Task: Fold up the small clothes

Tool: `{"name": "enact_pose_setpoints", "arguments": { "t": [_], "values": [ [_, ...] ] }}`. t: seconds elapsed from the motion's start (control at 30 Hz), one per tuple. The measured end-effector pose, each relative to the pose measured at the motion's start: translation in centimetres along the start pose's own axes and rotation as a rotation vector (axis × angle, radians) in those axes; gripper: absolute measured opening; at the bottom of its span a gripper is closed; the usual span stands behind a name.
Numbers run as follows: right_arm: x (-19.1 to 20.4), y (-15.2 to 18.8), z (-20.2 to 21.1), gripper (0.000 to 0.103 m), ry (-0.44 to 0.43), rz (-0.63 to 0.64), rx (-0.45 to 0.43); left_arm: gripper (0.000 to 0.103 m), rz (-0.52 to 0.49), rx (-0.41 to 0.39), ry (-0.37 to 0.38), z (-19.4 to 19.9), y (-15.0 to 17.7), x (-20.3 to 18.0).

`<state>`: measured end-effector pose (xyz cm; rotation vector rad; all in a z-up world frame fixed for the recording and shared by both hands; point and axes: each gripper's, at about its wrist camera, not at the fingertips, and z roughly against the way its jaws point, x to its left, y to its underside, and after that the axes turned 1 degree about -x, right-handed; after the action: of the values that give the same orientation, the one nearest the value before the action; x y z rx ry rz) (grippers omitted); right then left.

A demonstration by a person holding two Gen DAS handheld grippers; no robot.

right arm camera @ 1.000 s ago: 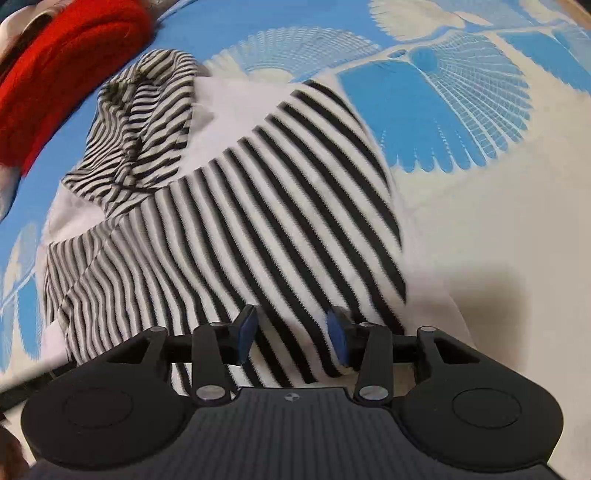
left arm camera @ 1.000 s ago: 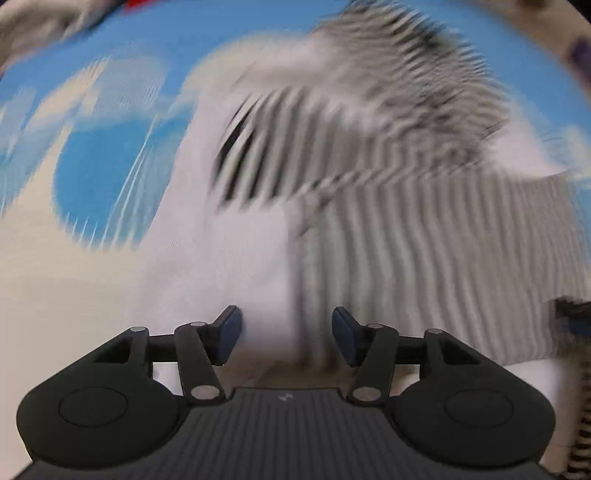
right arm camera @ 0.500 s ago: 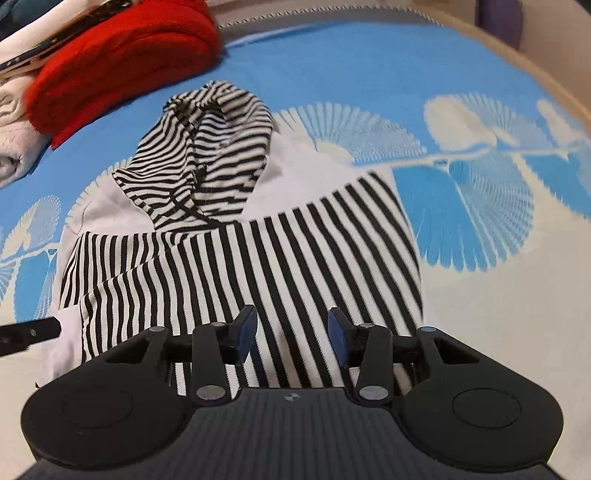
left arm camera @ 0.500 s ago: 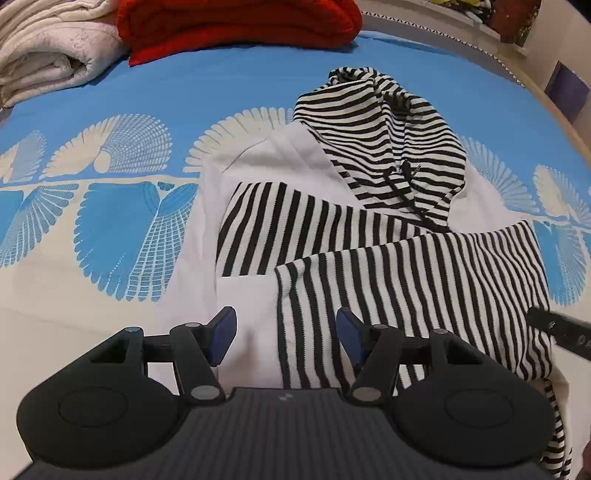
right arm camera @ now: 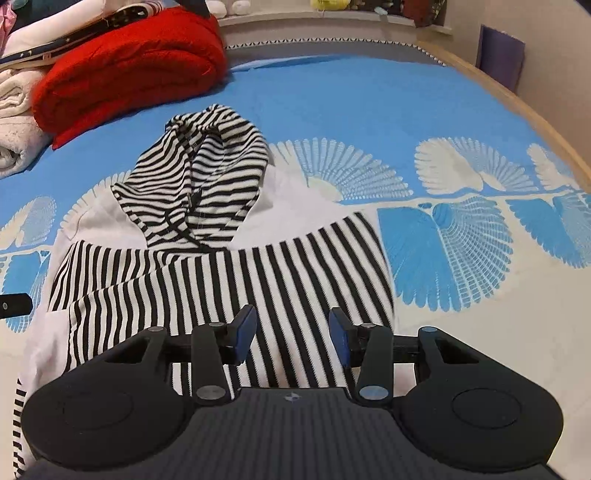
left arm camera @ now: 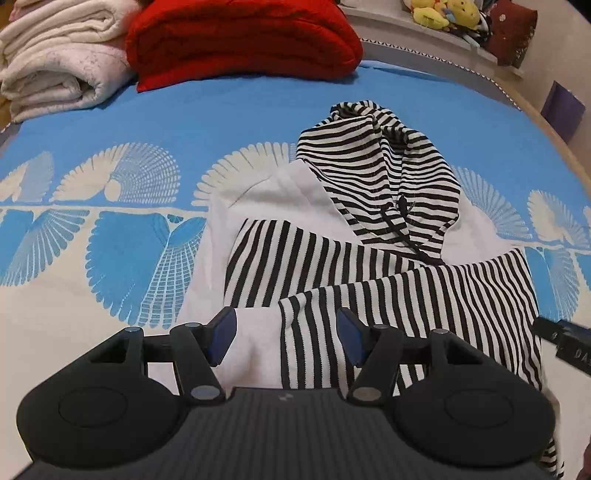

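Note:
A small white hoodie (left arm camera: pixel 295 192) with black-and-white striped hood and sleeves lies flat on the bed. Both striped sleeves are folded across the body. The hood (left arm camera: pixel 380 177) points away from me. My left gripper (left arm camera: pixel 286 338) is open and empty, above the hoodie's lower left part. My right gripper (right arm camera: pixel 291 338) is open and empty, above the striped sleeve (right arm camera: pixel 295 273) on the hoodie's lower right. The hood (right arm camera: pixel 199 177) also shows in the right wrist view. A bit of the right gripper (left arm camera: pixel 565 341) shows at the left view's right edge.
The bed has a blue and cream fan-patterned cover (left arm camera: pixel 110 240). A folded red blanket (left arm camera: pixel 240 40) and a rolled cream blanket (left arm camera: pixel 55 59) lie at the far side. A wooden bed edge (right arm camera: pixel 517 107) runs along the right. Soft toys (left arm camera: pixel 447 14) sit on a shelf behind.
Both grippers have pulled back and up from the hoodie, so more of the bed and the blankets shows. The hoodie lies still with its sleeves folded in. Both grippers stay open.

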<state>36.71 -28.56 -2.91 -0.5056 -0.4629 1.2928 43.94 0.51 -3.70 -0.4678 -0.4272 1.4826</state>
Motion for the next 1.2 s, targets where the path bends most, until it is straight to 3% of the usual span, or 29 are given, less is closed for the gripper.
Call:
{"name": "enact_pose_setpoints", "arguments": {
  "t": [0.37,0.43,0.6,0.7,1.2],
  "values": [
    [-0.9,-0.8,0.7,0.046,-0.005,0.020,-0.022,0.063,0.002,-0.003,-0.038,-0.9,0.2,-0.1],
    [-1.5,-0.9,0.9,0.047,-0.001,0.018,-0.021,0.056,0.003,-0.009,-0.041,-1.1,0.2,-0.1],
    [-3.2,-0.9,1.2,0.048,0.001,0.006,-0.016,0.022,0.019,-0.041,-0.048,-1.3,0.1,-0.4],
    [-4.0,-0.8,1.3,0.048,0.006,0.013,-0.009,0.013,0.033,-0.076,-0.057,-1.2,-0.1,-0.6],
    [-9.0,-0.6,2.6,0.052,-0.008,-0.032,0.014,0.012,0.011,-0.230,-0.141,-0.9,-1.0,-3.4]
  ]
}}
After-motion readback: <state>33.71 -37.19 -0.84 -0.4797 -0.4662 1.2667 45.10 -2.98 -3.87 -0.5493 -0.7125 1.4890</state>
